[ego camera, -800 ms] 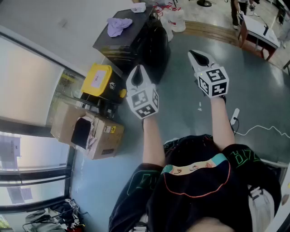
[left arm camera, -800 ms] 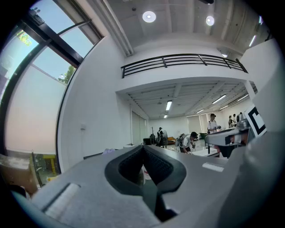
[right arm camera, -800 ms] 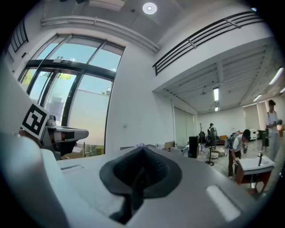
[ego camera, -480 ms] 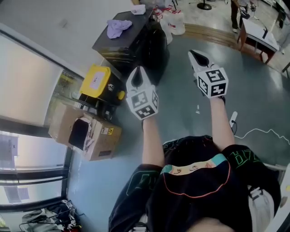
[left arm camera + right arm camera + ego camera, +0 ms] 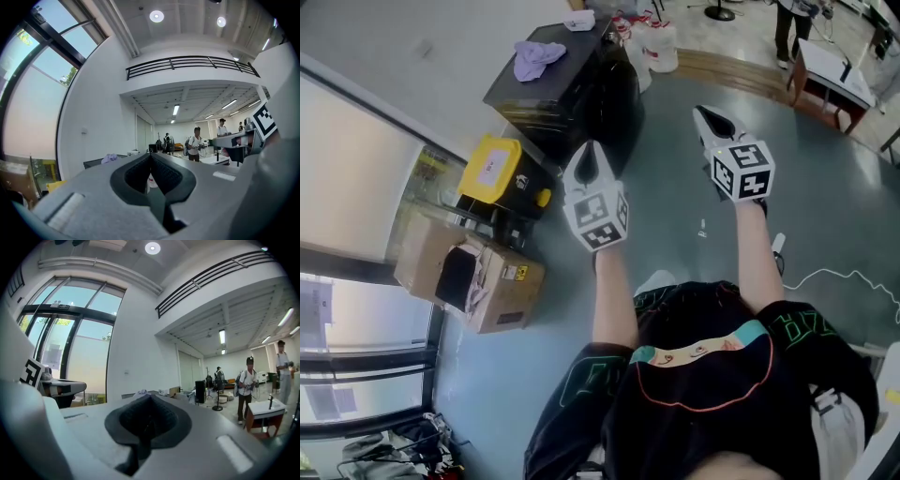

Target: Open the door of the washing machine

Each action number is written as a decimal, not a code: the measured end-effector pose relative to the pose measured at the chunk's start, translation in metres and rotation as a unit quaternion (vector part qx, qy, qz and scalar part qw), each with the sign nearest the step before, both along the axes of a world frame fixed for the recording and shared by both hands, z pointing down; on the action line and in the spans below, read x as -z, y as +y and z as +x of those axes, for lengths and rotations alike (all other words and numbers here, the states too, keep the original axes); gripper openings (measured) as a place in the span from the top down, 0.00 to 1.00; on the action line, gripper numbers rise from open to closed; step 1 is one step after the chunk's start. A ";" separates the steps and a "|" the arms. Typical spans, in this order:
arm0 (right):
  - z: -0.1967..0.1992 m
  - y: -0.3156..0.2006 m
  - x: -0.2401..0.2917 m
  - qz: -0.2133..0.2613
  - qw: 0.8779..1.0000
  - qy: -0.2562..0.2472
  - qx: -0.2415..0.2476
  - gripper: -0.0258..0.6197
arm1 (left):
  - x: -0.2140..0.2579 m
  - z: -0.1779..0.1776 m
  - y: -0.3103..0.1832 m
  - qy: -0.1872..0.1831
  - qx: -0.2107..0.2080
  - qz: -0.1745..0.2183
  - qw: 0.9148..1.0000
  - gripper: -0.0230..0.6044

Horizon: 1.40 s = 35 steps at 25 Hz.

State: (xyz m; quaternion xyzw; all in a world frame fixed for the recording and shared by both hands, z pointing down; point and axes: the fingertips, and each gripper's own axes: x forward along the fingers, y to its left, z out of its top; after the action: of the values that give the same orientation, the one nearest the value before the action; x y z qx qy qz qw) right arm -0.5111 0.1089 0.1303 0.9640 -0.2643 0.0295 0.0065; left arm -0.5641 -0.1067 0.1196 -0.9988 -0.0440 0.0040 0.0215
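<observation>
A black boxy appliance (image 5: 572, 84) stands against the wall at the top of the head view, with a purple cloth (image 5: 536, 56) lying on its top. My left gripper (image 5: 589, 161) hangs level in the air just short of it, shut and empty. My right gripper (image 5: 710, 120) is held level over the grey floor to the right of the appliance, also shut and empty. In the left gripper view the closed jaws (image 5: 150, 157) point past the appliance's top edge (image 5: 96, 162) and the cloth (image 5: 110, 158). The right gripper view shows closed jaws (image 5: 149, 399) and nothing between them.
A black crate with a yellow lid (image 5: 492, 169) and a torn cardboard box (image 5: 469, 272) stand along the window wall on the left. White jugs (image 5: 661, 47) sit beyond the appliance. A white cable (image 5: 825, 277) trails on the floor at right. A table (image 5: 834, 70) and several people are farther off.
In the head view the appliance, crate and cardboard box have slid slightly up and left. Both grippers keep nearly the same place and stay shut.
</observation>
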 end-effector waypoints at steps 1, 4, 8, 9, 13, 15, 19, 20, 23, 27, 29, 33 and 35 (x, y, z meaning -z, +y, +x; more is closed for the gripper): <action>0.000 -0.003 -0.003 0.001 1.000 -0.004 0.004 0.96 | -0.003 -0.001 -0.003 -0.004 0.003 0.002 1.000 0.95; 0.000 -0.021 -0.013 -0.002 0.999 -0.013 0.034 0.96 | -0.010 -0.002 -0.014 -0.015 0.021 0.022 0.999 0.95; 0.010 -0.029 -0.031 -0.008 0.999 -0.027 0.045 0.96 | -0.030 0.010 -0.014 -0.025 0.018 0.021 0.999 0.95; 0.016 -0.029 -0.035 -0.008 0.999 -0.029 0.043 0.96 | -0.035 0.016 -0.015 -0.028 0.017 0.019 0.999 0.95; 0.052 -0.020 -0.044 -0.006 0.999 -0.035 0.029 0.96 | -0.046 0.057 -0.014 -0.033 0.007 0.020 0.999 0.95; 0.073 -0.017 -0.045 -0.003 0.999 -0.039 0.020 0.96 | -0.047 0.080 -0.011 -0.037 -0.002 0.027 0.999 0.95; 0.121 -0.020 -0.054 -0.011 0.999 -0.052 0.010 0.96 | -0.055 0.139 -0.010 -0.045 -0.018 0.029 0.998 0.95; 0.135 -0.022 -0.057 -0.016 0.998 -0.058 0.010 0.96 | -0.059 0.155 -0.011 -0.049 -0.021 0.028 0.998 0.95; 0.177 -0.024 -0.059 -0.026 0.997 -0.069 0.009 0.96 | -0.071 0.203 -0.011 -0.066 -0.028 0.020 0.997 0.95; 0.242 -0.024 -0.061 -0.038 0.996 -0.075 0.000 0.96 | -0.087 0.270 -0.011 -0.082 -0.037 0.007 0.996 0.95; 0.273 -0.027 -0.067 -0.042 0.996 -0.084 -0.005 0.96 | -0.094 0.302 -0.015 -0.088 -0.039 0.008 0.995 0.95; 0.325 -0.046 -0.076 -0.055 0.994 -0.089 0.010 0.96 | -0.102 0.361 -0.024 -0.095 -0.039 0.025 0.994 0.95; 0.342 -0.048 -0.085 -0.059 0.994 -0.096 0.011 0.96 | -0.112 0.380 -0.024 -0.105 -0.043 0.022 0.993 0.95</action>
State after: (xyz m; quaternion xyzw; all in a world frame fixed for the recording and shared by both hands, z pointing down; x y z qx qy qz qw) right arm -0.1689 0.0612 0.2148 0.9517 -0.2718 0.1375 0.0387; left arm -0.1841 -0.1305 0.2321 -0.9902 -0.0890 -0.1007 0.0385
